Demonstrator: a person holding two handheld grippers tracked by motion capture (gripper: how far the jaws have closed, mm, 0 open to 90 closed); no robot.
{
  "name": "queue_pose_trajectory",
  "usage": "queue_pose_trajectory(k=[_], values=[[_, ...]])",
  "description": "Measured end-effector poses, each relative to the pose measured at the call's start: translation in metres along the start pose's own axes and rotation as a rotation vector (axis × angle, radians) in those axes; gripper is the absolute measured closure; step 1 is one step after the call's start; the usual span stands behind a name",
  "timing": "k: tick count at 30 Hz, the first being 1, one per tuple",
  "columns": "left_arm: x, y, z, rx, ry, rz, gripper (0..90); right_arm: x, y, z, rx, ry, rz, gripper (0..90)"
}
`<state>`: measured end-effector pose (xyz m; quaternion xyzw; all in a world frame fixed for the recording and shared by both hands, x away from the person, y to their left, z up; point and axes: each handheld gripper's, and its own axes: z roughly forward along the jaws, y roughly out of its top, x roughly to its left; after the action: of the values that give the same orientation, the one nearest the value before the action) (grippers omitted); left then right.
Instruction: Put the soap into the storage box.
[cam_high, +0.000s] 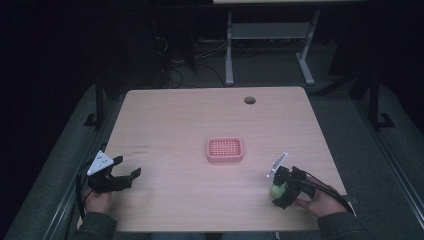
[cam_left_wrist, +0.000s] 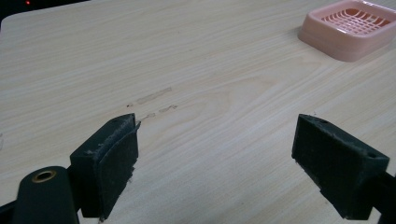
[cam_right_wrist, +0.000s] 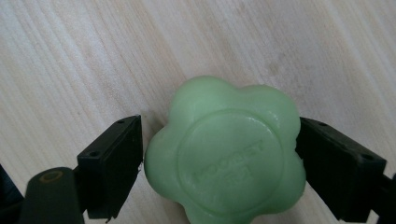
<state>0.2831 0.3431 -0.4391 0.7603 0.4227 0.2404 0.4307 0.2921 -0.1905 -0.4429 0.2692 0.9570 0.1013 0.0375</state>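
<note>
A green flower-shaped soap (cam_right_wrist: 224, 154) sits between the two black jaws of my right gripper (cam_right_wrist: 219, 161), which press against its left and right sides. In the high view this gripper (cam_high: 278, 193) is low over the table near the front right edge, and the soap (cam_high: 276, 190) shows as a small green spot. A pink slotted soap dish (cam_high: 225, 158) lies in the middle of the table, apart from both grippers. My left gripper (cam_high: 128, 166) hovers at the front left, open, with bare wood between its jaws (cam_left_wrist: 215, 154). The dish (cam_left_wrist: 345, 46) lies far ahead of it to the right.
The light wooden table (cam_high: 175, 115) has a round cable hole (cam_high: 249, 100) near its far edge and faint scuff marks (cam_left_wrist: 154, 95) ahead of the left gripper. Beyond the table stands a white desk frame (cam_high: 229, 50) on a dark floor.
</note>
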Motion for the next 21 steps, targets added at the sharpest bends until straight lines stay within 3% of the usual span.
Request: queue_pose_trajectory(k=[21], values=[[0.0002, 0.0000, -0.0005, -0.004, 0.000, -0.004, 13.8, -0.0021, -0.0008, 0.0014, 0.006, 0.009, 0.000, 23.2]])
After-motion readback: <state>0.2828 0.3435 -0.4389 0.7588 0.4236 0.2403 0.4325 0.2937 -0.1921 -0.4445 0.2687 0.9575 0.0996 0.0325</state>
